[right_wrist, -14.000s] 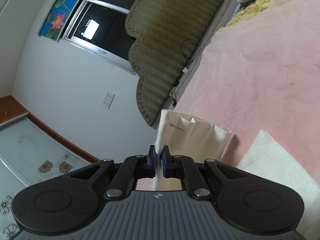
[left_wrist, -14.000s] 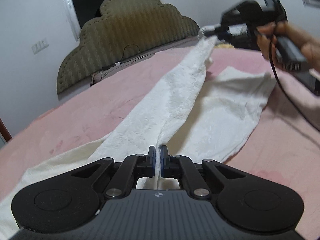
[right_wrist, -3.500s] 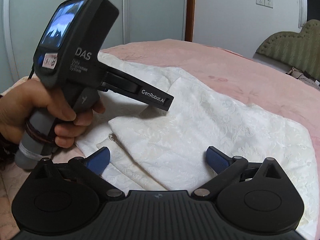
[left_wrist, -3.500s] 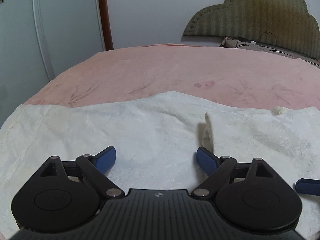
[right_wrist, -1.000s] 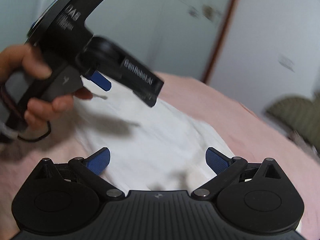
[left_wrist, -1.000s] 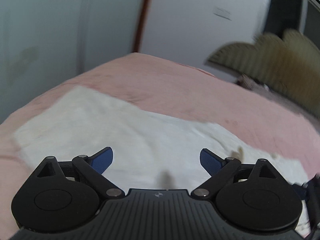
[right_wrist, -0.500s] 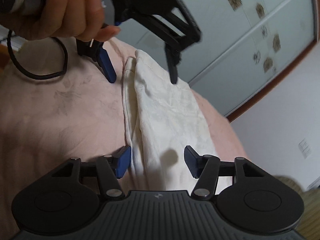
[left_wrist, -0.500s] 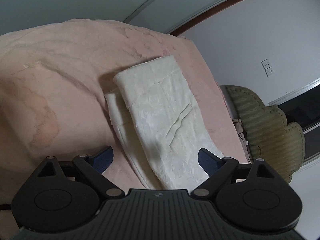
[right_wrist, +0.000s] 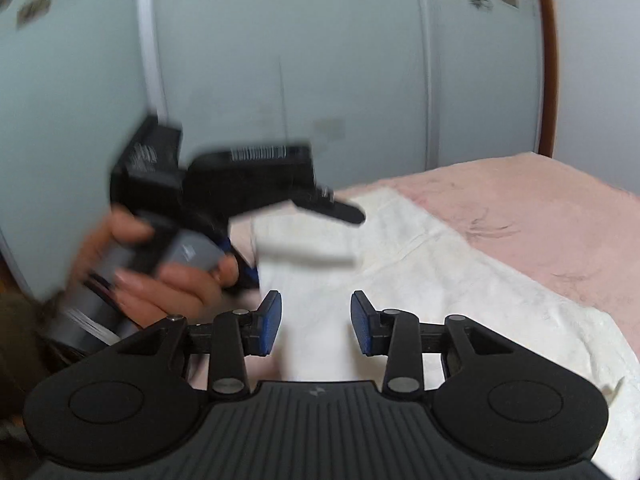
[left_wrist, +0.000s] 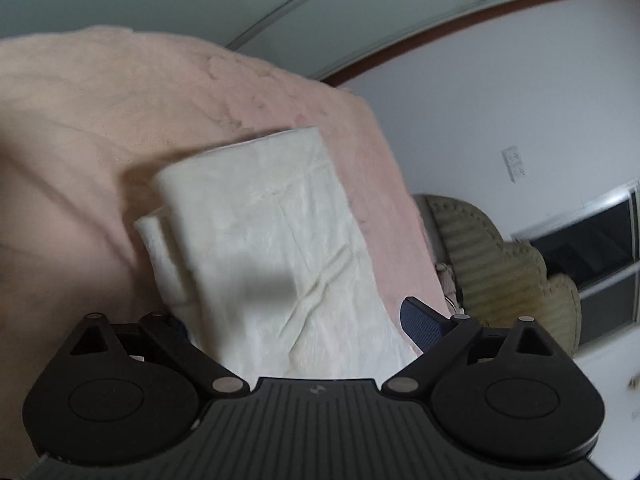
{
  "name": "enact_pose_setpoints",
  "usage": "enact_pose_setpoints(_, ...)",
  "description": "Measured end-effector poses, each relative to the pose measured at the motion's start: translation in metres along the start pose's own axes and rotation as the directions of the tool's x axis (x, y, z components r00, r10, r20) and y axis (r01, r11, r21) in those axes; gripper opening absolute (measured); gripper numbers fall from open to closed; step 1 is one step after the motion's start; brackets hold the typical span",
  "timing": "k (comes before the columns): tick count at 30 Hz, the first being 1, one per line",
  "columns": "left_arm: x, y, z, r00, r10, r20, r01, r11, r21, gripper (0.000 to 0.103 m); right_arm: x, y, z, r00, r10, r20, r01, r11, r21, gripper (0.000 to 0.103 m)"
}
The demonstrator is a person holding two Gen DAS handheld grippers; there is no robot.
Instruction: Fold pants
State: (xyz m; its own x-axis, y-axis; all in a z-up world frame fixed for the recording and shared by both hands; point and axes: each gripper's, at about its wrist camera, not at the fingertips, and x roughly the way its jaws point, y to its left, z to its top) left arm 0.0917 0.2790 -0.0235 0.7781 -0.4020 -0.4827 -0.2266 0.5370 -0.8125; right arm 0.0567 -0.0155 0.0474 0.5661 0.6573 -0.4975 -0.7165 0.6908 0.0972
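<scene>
The white pants (left_wrist: pixel 272 248) lie folded lengthwise in a long strip on the pink bed (left_wrist: pixel 80 128). My left gripper (left_wrist: pixel 296 320) is open, its jaws straddling the near end of the strip; the left pad is hidden behind the cloth. In the right wrist view the pants (right_wrist: pixel 448 276) run from the wardrobe side toward me. My right gripper (right_wrist: pixel 316 322) is open with a narrower gap, cloth between its pads. The left gripper (right_wrist: pixel 248 208) shows there, held in a hand at the strip's left edge.
A wardrobe with sliding doors (right_wrist: pixel 280 60) stands close behind the bed's edge. A padded olive headboard (left_wrist: pixel 500 264), a wall socket (left_wrist: pixel 516 164) and a dark window (left_wrist: pixel 592 240) lie at the far side.
Both grippers have come down close onto the folded strip. The right jaws have narrowed around the cloth. The left gripper now sits at the strip's near end.
</scene>
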Motion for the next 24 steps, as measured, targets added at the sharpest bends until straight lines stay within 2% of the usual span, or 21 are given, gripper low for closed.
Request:
enact_pose_setpoints(2, 0.004, -0.005, 0.003, 1.000, 0.010, 0.021, -0.010, 1.000, 0.022, 0.092, 0.013, -0.005, -0.002, 0.993, -0.103, -0.051, 0.103, 0.995, -0.010, 0.037)
enact_pose_setpoints(3, 0.005, -0.008, 0.003, 0.999, 0.026, 0.029, -0.027, 0.999, 0.038, 0.085, 0.024, -0.006, -0.005, 0.985, -0.141, -0.101, 0.139, 0.990, -0.029, 0.037)
enact_pose_setpoints(5, 0.008, -0.009, 0.003, 0.997, 0.065, 0.043, -0.068, 0.993, 0.094, 0.062, 0.047, -0.008, -0.018, 0.967, -0.160, -0.198, 0.150, 0.986, -0.068, 0.037)
enact_pose_setpoints(6, 0.010, -0.011, 0.003, 0.994, 0.097, 0.046, -0.102, 0.987, 0.121, 0.037, 0.050, -0.008, -0.025, 0.967, -0.160, -0.200, 0.148, 0.986, -0.076, 0.038)
enact_pose_setpoints(7, 0.012, -0.012, 0.002, 0.989, 0.138, 0.054, -0.145, 0.978, 0.148, 0.020, 0.048, -0.007, -0.027, 0.969, -0.161, -0.186, 0.150, 0.986, -0.073, 0.038)
enact_pose_setpoints(9, 0.010, -0.014, 0.001, 0.984, 0.164, 0.071, -0.174, 0.968, 0.180, 0.011, 0.041, -0.008, -0.022, 0.977, -0.133, -0.168, 0.127, 0.991, -0.042, 0.039)
enact_pose_setpoints(11, 0.003, -0.026, -0.004, 0.982, 0.159, 0.106, -0.179, 0.957, 0.226, 0.009, 0.029, -0.017, -0.013, 0.988, -0.107, -0.109, 0.108, 0.994, 0.000, 0.039)
enact_pose_setpoints(12, -0.002, -0.037, -0.009, 0.978, 0.160, 0.135, -0.192, 0.941, 0.278, 0.009, 0.025, -0.020, -0.008, 0.990, -0.112, -0.089, 0.113, 0.994, 0.007, 0.039)
enact_pose_setpoints(14, -0.012, -0.068, -0.025, 0.968, 0.147, 0.202, -0.220, 0.886, 0.408, 0.008, 0.019, -0.020, -0.002, 0.990, -0.136, -0.044, 0.135, 0.991, -0.014, 0.039)
enact_pose_setpoints(17, -0.031, -0.120, -0.060, 0.959, 0.058, 0.276, -0.219, 0.769, 0.600, 0.008, 0.003, -0.017, 0.004, 0.988, -0.148, 0.031, 0.150, 0.988, -0.049, 0.039)
enact_pose_setpoints(20, -0.043, -0.165, -0.099, 0.955, -0.043, 0.294, -0.199, 0.643, 0.740, 0.009, -0.027, -0.015, 0.006, 0.979, -0.147, 0.143, 0.159, 0.984, -0.081, 0.040)
enact_pose_setpoints(22, -0.047, -0.187, -0.125, 0.953, -0.096, 0.287, -0.181, 0.580, 0.794, 0.009, -0.049, -0.016, 0.001, 0.964, -0.178, 0.199, 0.202, 0.973, -0.112, 0.040)
enact_pose_setpoints(24, -0.046, -0.205, -0.148, 0.955, -0.139, 0.262, -0.151, 0.532, 0.833, 0.009, -0.074, -0.022, -0.007, 0.946, -0.213, 0.243, 0.248, 0.961, -0.124, 0.040)
